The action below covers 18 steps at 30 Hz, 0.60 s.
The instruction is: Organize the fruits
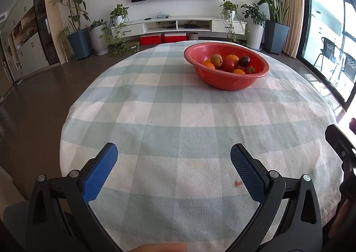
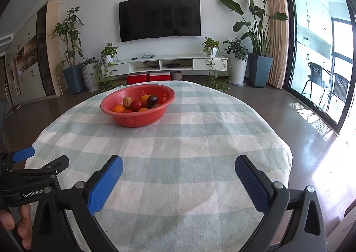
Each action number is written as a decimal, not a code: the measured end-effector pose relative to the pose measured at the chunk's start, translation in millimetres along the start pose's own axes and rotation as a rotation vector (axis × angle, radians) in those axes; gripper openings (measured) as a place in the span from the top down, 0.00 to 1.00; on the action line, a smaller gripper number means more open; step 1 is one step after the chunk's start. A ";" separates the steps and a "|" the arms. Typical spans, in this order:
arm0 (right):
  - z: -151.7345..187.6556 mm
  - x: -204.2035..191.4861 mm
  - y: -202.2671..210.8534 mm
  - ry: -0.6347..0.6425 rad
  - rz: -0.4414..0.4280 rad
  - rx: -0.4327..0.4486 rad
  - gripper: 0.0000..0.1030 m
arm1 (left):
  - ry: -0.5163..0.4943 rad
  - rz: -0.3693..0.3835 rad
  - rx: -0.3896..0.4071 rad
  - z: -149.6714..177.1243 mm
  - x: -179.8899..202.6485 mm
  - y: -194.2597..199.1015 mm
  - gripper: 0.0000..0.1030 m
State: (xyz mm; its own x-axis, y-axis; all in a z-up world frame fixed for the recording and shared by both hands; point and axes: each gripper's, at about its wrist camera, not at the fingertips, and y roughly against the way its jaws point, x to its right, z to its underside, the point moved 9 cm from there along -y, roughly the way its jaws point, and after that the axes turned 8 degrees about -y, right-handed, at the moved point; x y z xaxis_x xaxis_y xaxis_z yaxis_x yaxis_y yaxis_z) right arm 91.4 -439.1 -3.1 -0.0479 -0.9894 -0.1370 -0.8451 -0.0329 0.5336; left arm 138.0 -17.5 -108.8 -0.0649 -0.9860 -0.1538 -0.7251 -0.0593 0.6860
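Note:
A red colander bowl stands on the far part of a round table with a green-and-white checked cloth. It holds several fruits: oranges, a red tomato, a brownish pear and a dark purple fruit. The bowl also shows in the right wrist view, far left of centre. My left gripper is open and empty above the near part of the table. My right gripper is open and empty, also near the front edge. The left gripper shows at the right wrist view's left edge.
A small red stain marks the cloth near my left gripper. Beyond the table are a TV, a white low cabinet, potted plants, and a glass door at the right. Brown floor surrounds the table.

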 end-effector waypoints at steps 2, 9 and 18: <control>1.5 -2.8 -0.8 0.014 0.000 -0.005 0.00 | -0.001 0.000 -0.011 1.9 -1.1 -1.6 0.00; 3.9 -4.6 -2.0 0.018 0.007 -0.015 0.00 | 0.008 0.013 -0.012 2.6 -2.2 -1.0 0.00; 5.9 -5.3 -2.8 0.018 0.004 -0.023 0.00 | -0.001 0.024 -0.011 2.6 0.6 -0.5 0.00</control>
State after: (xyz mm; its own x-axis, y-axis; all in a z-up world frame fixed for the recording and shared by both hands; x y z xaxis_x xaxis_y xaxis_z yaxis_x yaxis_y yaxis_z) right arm 90.8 -432.9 -8.7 -0.0417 -0.9919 -0.1197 -0.8322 -0.0318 0.5536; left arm 136.6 -17.7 -111.1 -0.0829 -0.9869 -0.1383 -0.7161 -0.0375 0.6970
